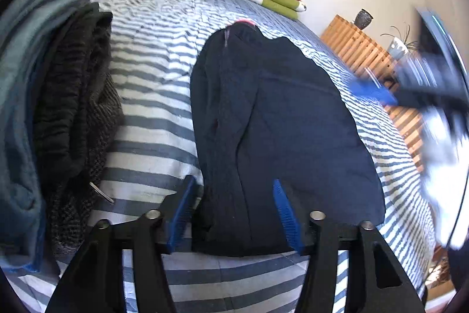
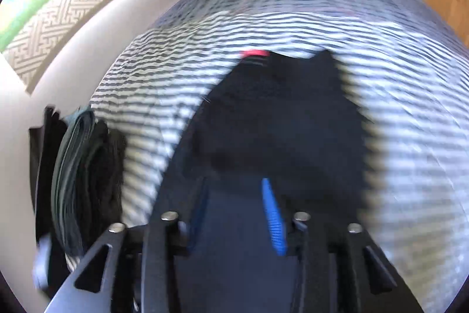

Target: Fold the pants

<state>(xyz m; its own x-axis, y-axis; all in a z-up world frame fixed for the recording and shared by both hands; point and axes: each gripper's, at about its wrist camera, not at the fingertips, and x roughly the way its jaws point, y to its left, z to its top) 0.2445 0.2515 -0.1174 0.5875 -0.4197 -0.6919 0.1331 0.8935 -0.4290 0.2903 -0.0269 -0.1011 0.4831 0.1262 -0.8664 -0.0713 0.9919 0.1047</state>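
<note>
Your left gripper has its jaws apart around the near end of the pants, which lie folded lengthwise along the middle of the bed, waistband toward the far edge. Your right gripper is spread too, over the same near end, but its view is badly blurred. If you close while it blurs like that, you risk pinching only the top layer, or the sheet with it. The clothes pile at the left edge sits close enough to snag.
</note>
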